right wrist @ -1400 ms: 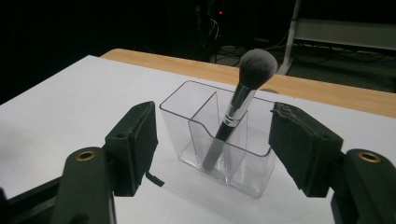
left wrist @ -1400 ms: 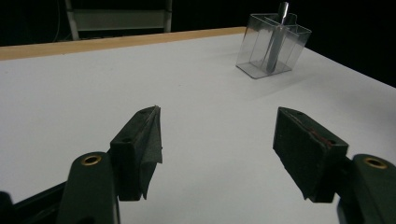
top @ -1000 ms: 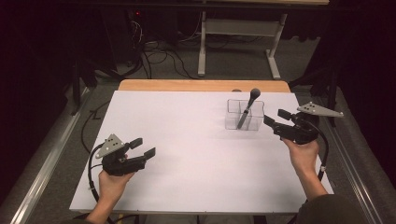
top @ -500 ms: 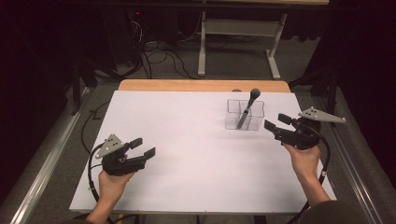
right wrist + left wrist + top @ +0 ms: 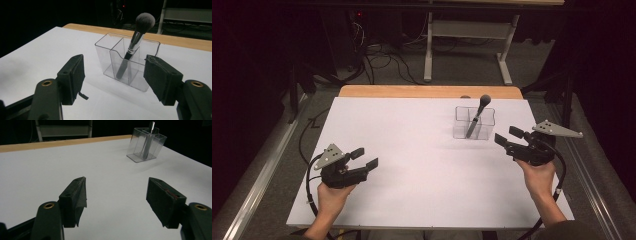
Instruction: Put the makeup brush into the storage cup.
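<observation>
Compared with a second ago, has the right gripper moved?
Yes, slightly. In the high view the right gripper has backed a little away from the clear organizer, toward the table's near edge; its jaws are open and empty.

The work surface is a white table top [image 5: 422,150] with a bare wooden strip [image 5: 427,92] along its far edge. Beyond it stands a light grey metal frame [image 5: 467,45] on two splayed feet, resting on grey floor [image 5: 387,75]. Black cables [image 5: 382,60] lie tangled on the floor to the frame's left, under a dark unit with a small red light [image 5: 358,14]. A metal rail [image 5: 259,165] runs along the table's left side. The surroundings are dark; light falls mainly on the table top.
</observation>
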Available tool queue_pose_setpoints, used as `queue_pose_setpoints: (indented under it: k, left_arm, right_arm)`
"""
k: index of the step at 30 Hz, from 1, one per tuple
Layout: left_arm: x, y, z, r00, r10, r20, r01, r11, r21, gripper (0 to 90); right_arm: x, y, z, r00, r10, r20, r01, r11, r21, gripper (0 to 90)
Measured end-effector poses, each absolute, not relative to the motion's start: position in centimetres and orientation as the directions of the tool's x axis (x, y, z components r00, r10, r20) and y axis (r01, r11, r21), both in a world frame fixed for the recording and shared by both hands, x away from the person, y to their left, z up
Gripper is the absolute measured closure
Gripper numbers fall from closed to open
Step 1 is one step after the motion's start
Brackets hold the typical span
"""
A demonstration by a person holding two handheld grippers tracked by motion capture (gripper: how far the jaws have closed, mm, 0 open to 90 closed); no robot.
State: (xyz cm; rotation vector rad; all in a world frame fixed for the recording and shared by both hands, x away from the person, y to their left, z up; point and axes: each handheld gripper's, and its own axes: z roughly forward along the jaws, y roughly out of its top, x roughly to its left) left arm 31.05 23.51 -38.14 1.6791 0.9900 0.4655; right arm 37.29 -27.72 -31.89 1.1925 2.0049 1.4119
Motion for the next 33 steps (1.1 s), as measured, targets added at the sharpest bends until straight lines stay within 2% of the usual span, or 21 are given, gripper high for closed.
queue_pose_setpoints:
  k: [33]
  left_arm:
    - [31.1,23.5,-38.2,0.577,0.799,-0.171,0.378,-0.076,0.923,32.7]
  right_arm:
    - [34.9,-27.3,-33.2,-0.586,0.796,0.152,0.413,0.132,0.901,35.5]
